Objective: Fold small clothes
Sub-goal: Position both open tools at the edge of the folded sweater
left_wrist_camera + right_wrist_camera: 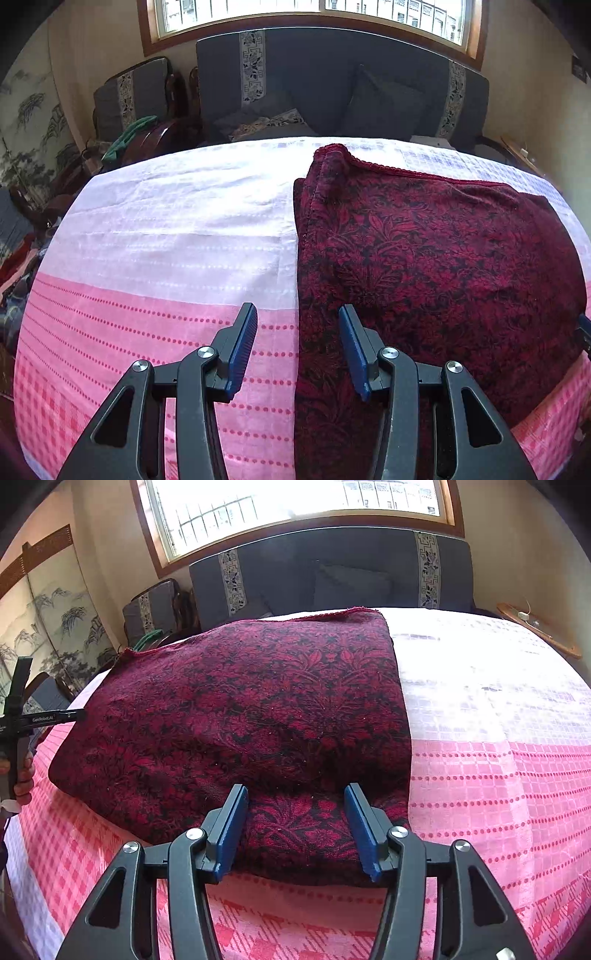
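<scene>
A dark red garment with a black floral pattern (424, 258) lies folded flat on a pink and white checked cloth (166, 240). My left gripper (299, 332) is open above the garment's left edge, blue pads apart with nothing pressed between them. In the right wrist view the same garment (240, 709) fills the middle. My right gripper (295, 812) is open over its near right corner, and the fabric lies below the pads, not pinched. At the left edge of that view a hand (22, 775) holds the other gripper's black handle.
A grey sofa (332, 85) with cushions stands behind the table under a window (295, 14). A grey armchair (129, 96) and a green cloth (129, 136) are at the back left. A wooden board (535, 631) lies at the back right. A painted screen (48, 620) stands left.
</scene>
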A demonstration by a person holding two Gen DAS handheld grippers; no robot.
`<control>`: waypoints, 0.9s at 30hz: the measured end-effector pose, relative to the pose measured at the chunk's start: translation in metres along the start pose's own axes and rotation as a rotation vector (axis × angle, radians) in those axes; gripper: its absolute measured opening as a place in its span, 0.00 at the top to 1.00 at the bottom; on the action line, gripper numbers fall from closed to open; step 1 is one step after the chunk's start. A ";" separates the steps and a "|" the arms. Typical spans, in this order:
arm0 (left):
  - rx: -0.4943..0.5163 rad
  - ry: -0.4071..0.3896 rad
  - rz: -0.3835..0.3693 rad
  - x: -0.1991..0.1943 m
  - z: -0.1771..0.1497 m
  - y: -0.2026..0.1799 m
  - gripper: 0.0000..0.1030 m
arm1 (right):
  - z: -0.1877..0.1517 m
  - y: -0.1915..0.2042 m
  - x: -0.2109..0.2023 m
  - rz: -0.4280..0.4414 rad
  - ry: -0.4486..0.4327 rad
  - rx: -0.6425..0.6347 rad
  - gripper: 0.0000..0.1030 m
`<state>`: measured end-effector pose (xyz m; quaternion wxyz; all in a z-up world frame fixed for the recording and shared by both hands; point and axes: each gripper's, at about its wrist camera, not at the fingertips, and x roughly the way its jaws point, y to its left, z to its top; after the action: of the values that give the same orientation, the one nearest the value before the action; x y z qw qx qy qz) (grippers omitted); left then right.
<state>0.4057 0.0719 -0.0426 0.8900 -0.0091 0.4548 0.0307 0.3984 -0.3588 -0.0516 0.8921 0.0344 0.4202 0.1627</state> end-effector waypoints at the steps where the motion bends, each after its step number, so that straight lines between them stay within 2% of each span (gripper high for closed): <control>1: 0.011 -0.007 0.014 0.000 0.001 -0.002 0.54 | 0.000 0.000 0.000 0.003 -0.001 0.002 0.47; 12: 0.088 -0.036 0.055 0.008 0.003 -0.008 0.53 | -0.001 0.001 -0.002 0.034 -0.017 0.014 0.38; 16: 0.106 -0.026 0.031 0.013 0.003 -0.007 0.53 | -0.002 0.002 -0.002 0.034 -0.016 0.011 0.35; 21: 0.132 -0.005 -0.049 0.021 0.009 0.001 0.53 | -0.002 0.002 -0.003 0.040 -0.019 0.010 0.32; 27: 0.012 0.068 -0.251 0.036 0.020 0.033 0.53 | -0.001 0.002 -0.003 0.047 -0.023 0.014 0.29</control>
<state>0.4411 0.1078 -0.0596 0.8710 -0.0617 0.4801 -0.0841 0.3953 -0.3576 -0.0500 0.8926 0.0524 0.4099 0.1802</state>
